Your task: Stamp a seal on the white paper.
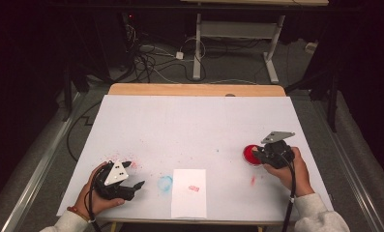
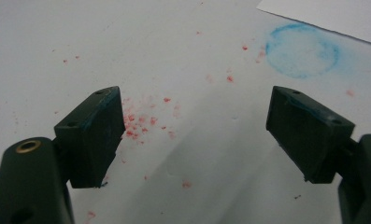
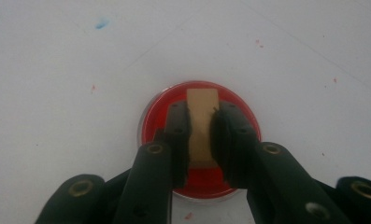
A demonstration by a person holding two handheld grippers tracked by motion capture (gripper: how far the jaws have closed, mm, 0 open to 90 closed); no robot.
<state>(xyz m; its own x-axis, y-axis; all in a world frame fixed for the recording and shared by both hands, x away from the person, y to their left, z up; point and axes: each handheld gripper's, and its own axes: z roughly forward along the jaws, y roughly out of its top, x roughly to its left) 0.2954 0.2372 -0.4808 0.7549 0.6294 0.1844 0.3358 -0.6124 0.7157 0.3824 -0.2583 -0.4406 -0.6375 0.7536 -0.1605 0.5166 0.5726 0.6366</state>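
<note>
On the worktop, the paper sheet lies at the near edge, centred. My left claw sits left of it; the ink pad lies right, with my right claw over it.

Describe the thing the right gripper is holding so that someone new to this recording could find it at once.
On the white table cover, look to the person's right, where a round red ink pad lies. The right gripper is shut on a tan wooden stamp block over that pad. It is the one tan, straight-sided thing there; the pad is round and red, the paper sheet flat and white.
</note>
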